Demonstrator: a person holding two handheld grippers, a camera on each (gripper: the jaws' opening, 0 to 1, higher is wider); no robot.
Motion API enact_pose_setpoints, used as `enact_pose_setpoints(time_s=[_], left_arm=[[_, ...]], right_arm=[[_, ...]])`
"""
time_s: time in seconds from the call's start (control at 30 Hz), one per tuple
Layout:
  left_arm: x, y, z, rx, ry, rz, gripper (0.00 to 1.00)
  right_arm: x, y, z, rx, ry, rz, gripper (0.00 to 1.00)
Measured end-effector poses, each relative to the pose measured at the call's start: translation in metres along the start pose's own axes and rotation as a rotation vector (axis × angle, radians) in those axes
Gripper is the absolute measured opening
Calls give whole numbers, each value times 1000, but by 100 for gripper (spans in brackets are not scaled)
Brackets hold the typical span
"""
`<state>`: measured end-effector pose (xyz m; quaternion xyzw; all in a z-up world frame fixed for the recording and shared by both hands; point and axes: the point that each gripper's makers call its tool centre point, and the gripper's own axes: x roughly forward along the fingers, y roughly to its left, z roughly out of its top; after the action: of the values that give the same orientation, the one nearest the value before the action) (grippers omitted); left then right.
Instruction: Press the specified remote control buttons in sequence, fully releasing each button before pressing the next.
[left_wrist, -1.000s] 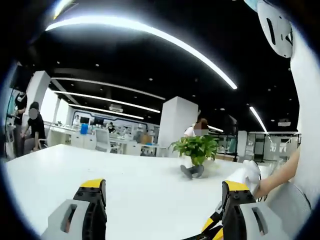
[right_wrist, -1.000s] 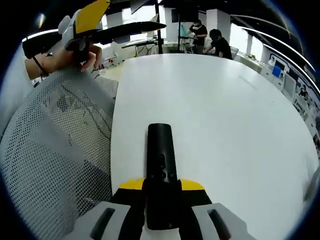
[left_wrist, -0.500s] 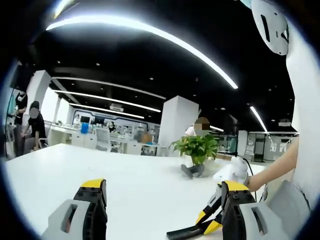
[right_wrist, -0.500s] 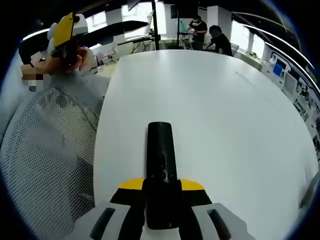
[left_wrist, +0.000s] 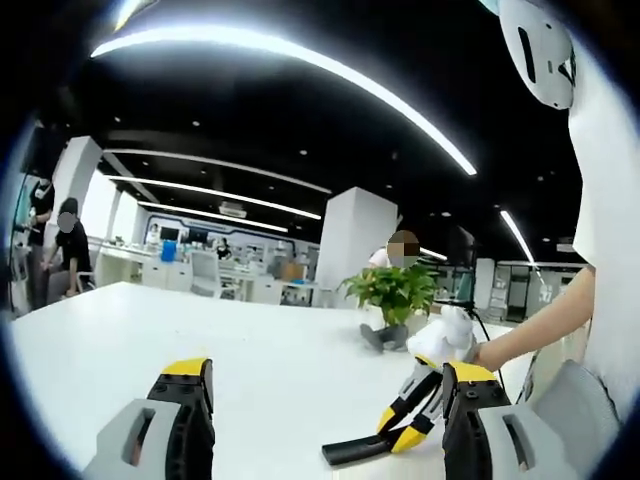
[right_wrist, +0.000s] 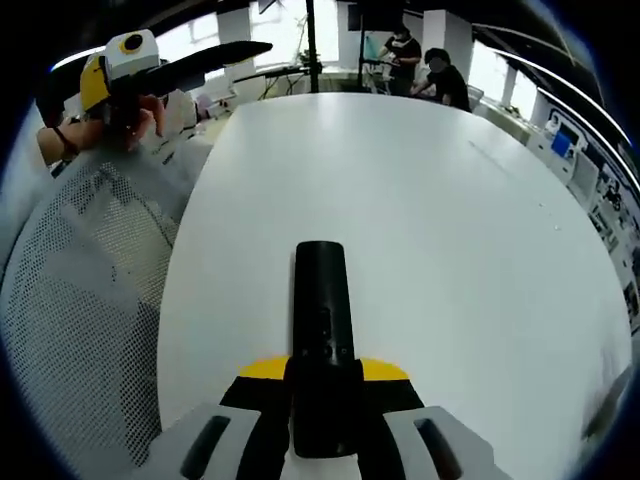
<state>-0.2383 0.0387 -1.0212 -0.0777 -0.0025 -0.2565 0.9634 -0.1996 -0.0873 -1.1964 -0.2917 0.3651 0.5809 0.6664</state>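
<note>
A broad white worktop (right_wrist: 440, 230) stands in an open office under long ceiling light strips (left_wrist: 300, 70). In the left gripper view a potted plant (left_wrist: 395, 292) sits far off and the left tool (left_wrist: 325, 425) hangs wide open. In the right gripper view the right tool (right_wrist: 322, 400) clamps a slim black remote (right_wrist: 321, 340), beside a mesh chair back (right_wrist: 80, 300).

surface: white table (right_wrist: 450, 230) | on it: potted plant (left_wrist: 394, 296), at the far edge
</note>
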Motion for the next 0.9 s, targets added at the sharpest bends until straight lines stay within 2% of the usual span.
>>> enact_pose_setpoints(time_s=[0.47, 0.9], left_arm=[[-1, 1, -4, -8, 17, 6, 98], [-1, 2, -7, -7, 36, 9, 97]], right_arm=[[0, -38, 2, -19, 33, -3, 21], [0, -68, 3, 0, 40, -7, 21]])
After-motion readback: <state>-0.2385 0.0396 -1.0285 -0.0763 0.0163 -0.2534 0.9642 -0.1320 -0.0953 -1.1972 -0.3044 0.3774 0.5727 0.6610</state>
